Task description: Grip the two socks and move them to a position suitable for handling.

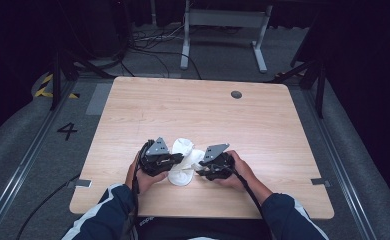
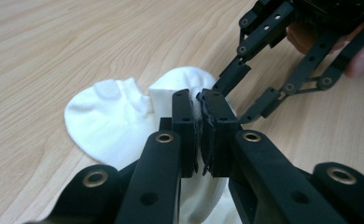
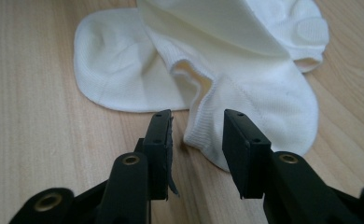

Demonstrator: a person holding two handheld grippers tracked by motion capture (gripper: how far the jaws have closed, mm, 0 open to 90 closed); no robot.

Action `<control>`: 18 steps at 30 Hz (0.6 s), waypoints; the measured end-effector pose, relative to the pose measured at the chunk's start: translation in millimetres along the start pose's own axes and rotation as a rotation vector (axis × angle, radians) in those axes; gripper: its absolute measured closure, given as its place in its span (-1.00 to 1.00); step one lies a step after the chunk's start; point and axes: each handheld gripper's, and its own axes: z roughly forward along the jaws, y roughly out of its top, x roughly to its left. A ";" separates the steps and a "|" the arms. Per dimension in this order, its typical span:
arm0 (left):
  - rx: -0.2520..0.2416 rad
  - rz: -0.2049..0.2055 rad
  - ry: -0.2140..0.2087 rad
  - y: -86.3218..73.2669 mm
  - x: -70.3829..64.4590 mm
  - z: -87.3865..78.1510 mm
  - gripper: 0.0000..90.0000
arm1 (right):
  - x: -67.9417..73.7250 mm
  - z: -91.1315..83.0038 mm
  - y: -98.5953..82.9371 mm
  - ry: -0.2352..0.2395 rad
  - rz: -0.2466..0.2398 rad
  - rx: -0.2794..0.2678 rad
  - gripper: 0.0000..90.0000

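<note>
A white sock [image 1: 184, 161] lies crumpled on the wooden table [image 1: 193, 107] between my two grippers, near the front edge. My left gripper [image 2: 199, 108] is shut on a fold of the sock [image 2: 110, 116], white fabric pinched between its jaws. My right gripper [image 3: 196, 122] is open, its jaws standing either side of the ribbed cuff edge of the sock [image 3: 245, 84], which rests on the table. In the high view the left gripper [image 1: 182, 161] and right gripper [image 1: 193, 170] point inward at the sock. The right gripper [image 2: 227, 79] appears in the left gripper view behind the sock.
A small dark round cap [image 1: 236, 94] sits in the table near its far right. A metal desk frame [image 1: 223, 30] and cables lie on the floor beyond the table. The person's sleeves [image 1: 108, 215] come in at the front edge.
</note>
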 end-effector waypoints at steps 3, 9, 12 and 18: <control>0.004 -0.011 0.003 -1.8 2.9 1.2 0.87 | -1.5 -0.1 -0.2 -0.027 0.003 0.003 0.67; 0.026 0.014 0.030 -2.1 4.4 -0.8 0.83 | -5.8 -10.3 -5.6 -0.036 0.002 0.029 0.89; 0.036 0.029 0.035 -2.1 4.1 -3.1 0.82 | -10.4 -24.5 -12.4 -0.040 0.004 0.029 0.90; 0.050 0.053 0.022 -0.9 -2.7 -1.7 0.82 | -21.5 -63.7 -30.5 -0.069 0.018 -0.028 0.88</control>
